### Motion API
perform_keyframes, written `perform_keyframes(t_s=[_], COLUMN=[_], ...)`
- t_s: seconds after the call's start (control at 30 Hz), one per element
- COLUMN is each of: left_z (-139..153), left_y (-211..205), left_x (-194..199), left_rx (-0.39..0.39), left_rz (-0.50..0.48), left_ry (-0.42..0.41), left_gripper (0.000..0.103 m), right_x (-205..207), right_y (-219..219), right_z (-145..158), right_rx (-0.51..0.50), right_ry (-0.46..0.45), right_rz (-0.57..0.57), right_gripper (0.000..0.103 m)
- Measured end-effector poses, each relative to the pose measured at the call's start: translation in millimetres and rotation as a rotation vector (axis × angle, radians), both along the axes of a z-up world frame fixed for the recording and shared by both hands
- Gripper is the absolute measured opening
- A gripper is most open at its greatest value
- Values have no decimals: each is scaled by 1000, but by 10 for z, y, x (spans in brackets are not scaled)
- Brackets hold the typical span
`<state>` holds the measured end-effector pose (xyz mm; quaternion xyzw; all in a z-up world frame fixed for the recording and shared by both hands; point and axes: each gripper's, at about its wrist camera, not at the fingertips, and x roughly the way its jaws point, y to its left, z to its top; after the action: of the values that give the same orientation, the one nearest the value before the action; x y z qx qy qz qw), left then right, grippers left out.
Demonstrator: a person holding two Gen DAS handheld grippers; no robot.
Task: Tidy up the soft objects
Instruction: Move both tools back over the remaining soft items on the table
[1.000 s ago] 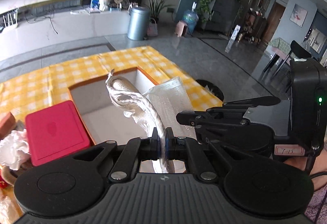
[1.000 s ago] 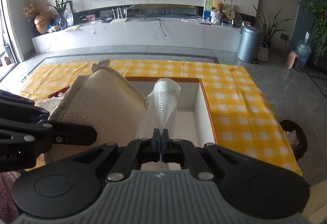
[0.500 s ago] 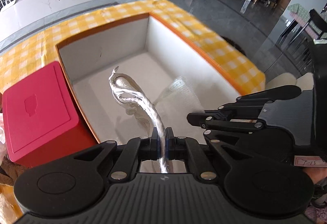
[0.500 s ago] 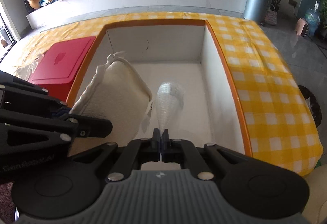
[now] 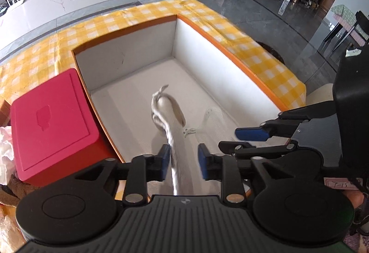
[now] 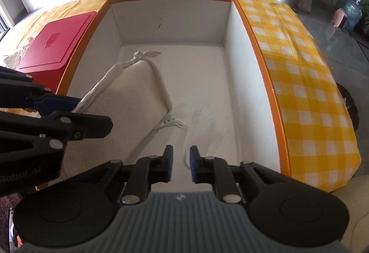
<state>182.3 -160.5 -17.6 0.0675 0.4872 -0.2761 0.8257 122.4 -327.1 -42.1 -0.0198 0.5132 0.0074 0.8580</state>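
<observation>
A cream cushion [image 5: 168,112] with a knotted corner lies slanted on the floor of a white box with an orange rim [image 5: 230,56]. Its near end runs between the jaws of my left gripper [image 5: 184,159]. Those jaws are opening and the blue pads stand just off the fabric. From the right wrist view the cushion [image 6: 131,89] leans toward the box's [image 6: 260,49] left wall beside the left gripper [image 6: 76,112]. A clear plastic bag [image 6: 200,121] lies on the box floor, its tail by one pad of my right gripper [image 6: 181,161]. The right gripper's jaws are opening too.
A red lidded box [image 5: 53,121] stands against the white box's left side. Both stand on a yellow checked tablecloth [image 6: 299,68]. Crumpled pale material [image 5: 4,146] lies left of the red box. A dark basket [image 6: 350,105] sits on the floor at the right.
Both grippers came down into the white box with the cushion and the plastic bag. Their jaws, shut before, now stand apart. The cushion has sunk onto the box floor.
</observation>
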Motion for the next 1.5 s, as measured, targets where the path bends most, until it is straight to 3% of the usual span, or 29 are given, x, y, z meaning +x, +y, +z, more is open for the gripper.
perform_keyframes(t_s=[0.03,0.1,0.2,0.5,0.6,0.77,1.0,1.17,1.3,1.5], left_z=[49,150,307,787,894,937,804,636,538,401], left_y=[24,70,126,622,831,1172,1711,2097,2358,2790], left_x=[-19,-63,-132,-475,-638,-865,-1060,-1131,-1209,-1218], left_rx=[-10,-30,-57,-180,-181,-143,-123,-98,-26,-19], left_rz=[5,9,12,103,133,204,356,456,511,545], left_ry=[-10,-38,-78,-267,-361,-464,-490,-471,-474,-359], left_gripper=[40,52,58,61,63,63,63,63,64,63], right_x=[-15,-36,-110,-457,-627,-846,-974,-1004,-978,-846], right_y=[0,6,15,194,303,514,853,1203,1463,1795], right_z=[29,113,246,730,867,922,755,595,445,298], right_rx=[-12,-41,-61,-166,-146,-55,76,73,91,80], right_ry=[-8,-24,-53,-220,-312,-416,-450,-476,-457,-396], right_rz=[-7,-21,-30,-58,-65,-77,-114,-88,-26,67], right_gripper=[37,41,45,51,61,61,61,62,65,65])
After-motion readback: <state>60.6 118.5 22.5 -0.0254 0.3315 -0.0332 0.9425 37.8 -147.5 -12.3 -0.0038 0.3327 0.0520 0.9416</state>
